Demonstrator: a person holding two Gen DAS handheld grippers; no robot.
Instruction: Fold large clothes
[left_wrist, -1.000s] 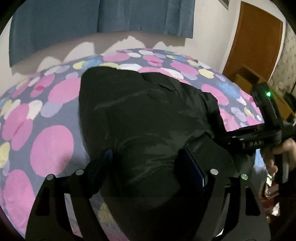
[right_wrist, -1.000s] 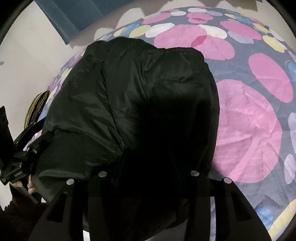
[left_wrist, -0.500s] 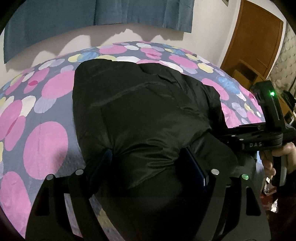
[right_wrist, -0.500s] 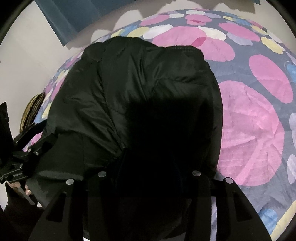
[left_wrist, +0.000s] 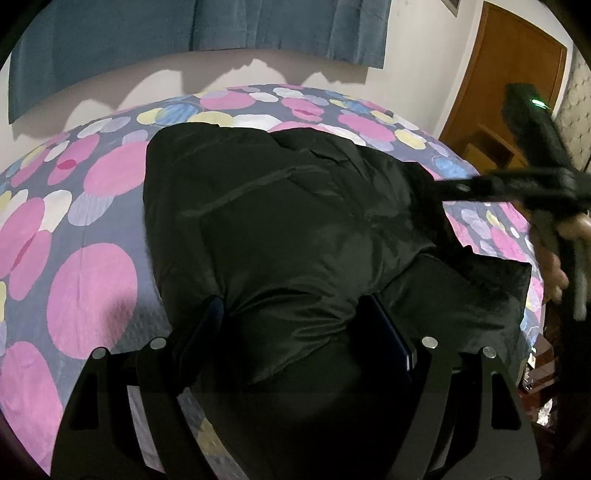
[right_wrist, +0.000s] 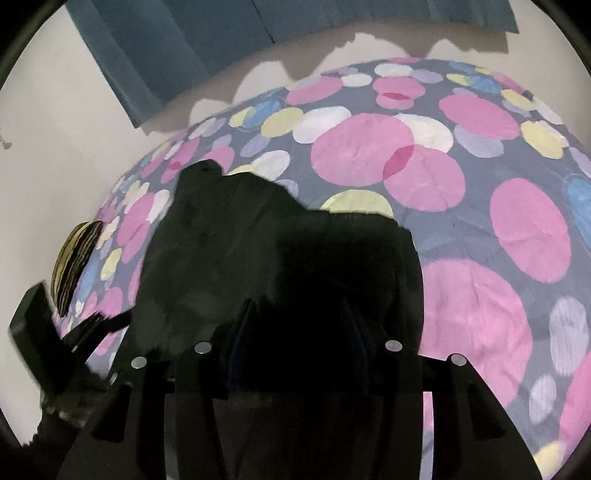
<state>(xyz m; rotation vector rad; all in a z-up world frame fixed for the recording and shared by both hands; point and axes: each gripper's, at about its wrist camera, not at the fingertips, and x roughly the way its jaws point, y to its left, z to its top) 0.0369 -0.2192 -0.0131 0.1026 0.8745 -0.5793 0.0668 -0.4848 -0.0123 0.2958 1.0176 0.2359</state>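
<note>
A large black padded jacket (left_wrist: 288, 221) lies folded on the bed with the spotted sheet (left_wrist: 88, 280). My left gripper (left_wrist: 295, 325) stands wide open with the jacket's near edge bulging between its fingers. In the right wrist view the jacket (right_wrist: 258, 251) fills the lower middle and my right gripper (right_wrist: 299, 325) is open just above its near edge; the cloth between the fingers is too dark to read. The right gripper's body also shows in the left wrist view (left_wrist: 532, 184), blurred, above the jacket's right side.
Blue curtains (left_wrist: 207, 26) hang on the far wall behind the bed. A wooden door (left_wrist: 509, 81) stands at the right. A striped round cushion (right_wrist: 74, 262) sits at the bed's left edge. The left gripper's body (right_wrist: 40, 354) shows at the lower left of the right wrist view.
My right gripper has lifted and pulled back, so the jacket now looks smaller and more of the sheet shows. It appears blurred from motion. The left gripper has barely moved.
</note>
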